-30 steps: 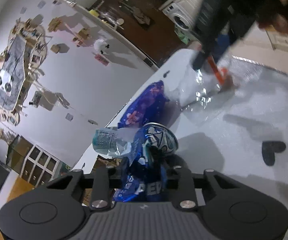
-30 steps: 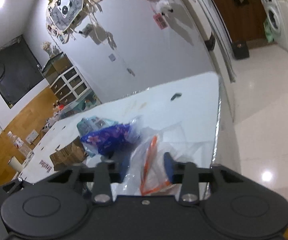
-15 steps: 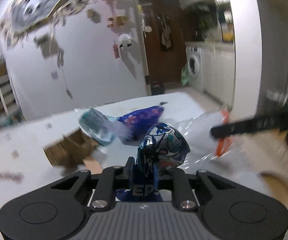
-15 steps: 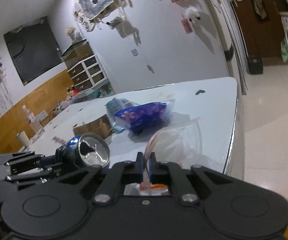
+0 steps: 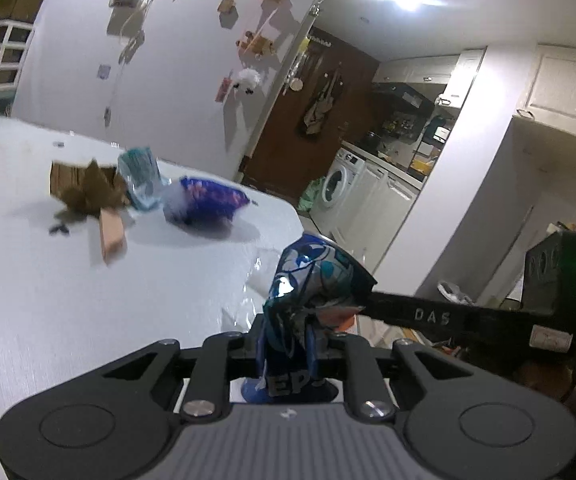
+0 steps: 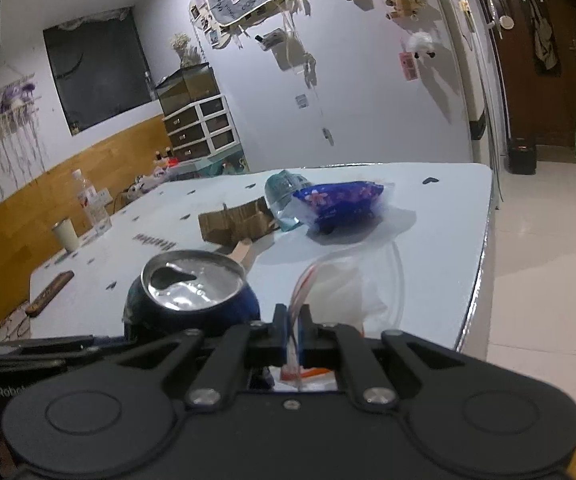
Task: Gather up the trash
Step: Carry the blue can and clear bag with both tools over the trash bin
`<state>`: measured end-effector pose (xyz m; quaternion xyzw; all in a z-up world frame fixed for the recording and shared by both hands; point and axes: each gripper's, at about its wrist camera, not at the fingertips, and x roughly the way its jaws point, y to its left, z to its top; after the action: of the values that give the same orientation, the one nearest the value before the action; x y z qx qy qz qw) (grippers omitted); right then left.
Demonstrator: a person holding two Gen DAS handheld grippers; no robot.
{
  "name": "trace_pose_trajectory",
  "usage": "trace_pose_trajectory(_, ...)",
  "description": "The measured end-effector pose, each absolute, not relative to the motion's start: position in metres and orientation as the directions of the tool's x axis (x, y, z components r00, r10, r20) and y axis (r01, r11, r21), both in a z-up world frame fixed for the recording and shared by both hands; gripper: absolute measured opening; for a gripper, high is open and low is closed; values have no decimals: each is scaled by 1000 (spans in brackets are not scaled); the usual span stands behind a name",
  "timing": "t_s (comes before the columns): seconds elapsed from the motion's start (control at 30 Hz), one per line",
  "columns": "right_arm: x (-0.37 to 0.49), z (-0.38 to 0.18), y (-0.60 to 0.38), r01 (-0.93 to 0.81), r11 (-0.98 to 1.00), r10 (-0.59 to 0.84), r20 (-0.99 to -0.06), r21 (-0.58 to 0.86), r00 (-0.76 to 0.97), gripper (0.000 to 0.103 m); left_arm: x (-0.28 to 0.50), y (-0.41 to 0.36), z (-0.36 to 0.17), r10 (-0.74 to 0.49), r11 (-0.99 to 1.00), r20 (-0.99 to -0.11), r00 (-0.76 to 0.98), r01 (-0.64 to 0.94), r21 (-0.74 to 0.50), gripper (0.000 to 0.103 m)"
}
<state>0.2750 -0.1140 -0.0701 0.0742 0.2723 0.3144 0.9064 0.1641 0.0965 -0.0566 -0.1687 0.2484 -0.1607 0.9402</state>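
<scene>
My left gripper (image 5: pixel 288 344) is clamped on a crushed blue aluminium drink can (image 5: pixel 312 300), its two fingers pinching the dented body so the can stands up between them. From my right wrist camera the same can (image 6: pixel 191 292) shows its silver top with the opening, just left of my right gripper (image 6: pixel 292 332).

My right gripper is pressed tight on the orange-trimmed edge of a clear plastic zip bag (image 6: pixel 352 280), and the bag billows out in front of the fingers over the near corner of the white table (image 6: pixel 440 216). In the left wrist view the right gripper's black body (image 5: pixel 448 316) reaches in from the right, touching or nearly touching the can.

Farther in on the table, beyond the bag, lies a purple flowered foil snack packet (image 6: pixel 340 200). Against the packet's left side lies a crumpled teal-and-clear plastic wrapper (image 6: pixel 283 196). Left of that wrapper sits a torn piece of brown corrugated cardboard (image 6: pixel 235 224). Well apart from these, near the table's far left edge, stand a clear plastic water bottle (image 6: pixel 91 204) and a pale cup (image 6: pixel 65 234).
</scene>
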Motion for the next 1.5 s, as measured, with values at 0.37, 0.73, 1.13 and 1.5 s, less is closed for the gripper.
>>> trace_pose_trajectory(0.37,242,-74,-119,-556,789,608,-471,263,639,5,155,96,-83,-498,826,-429,754,262,-499,28)
trace_pose_trajectory(0.73,226,-65,-122,-568,794,595,-465,215,655,5,147,87,-82,-472,833,-423,773,234,-502,27)
trace_pose_trajectory(1.13,203,-48,-151,-540,827,547,-439,154,713,5,136,67,-40,-199,959,-410,890,91,-268,25)
trace_pose_trajectory(1.5,176,-38,-204,-465,875,476,-408,132,780,5,133,20,-29,-120,987,-407,905,65,-146,25)
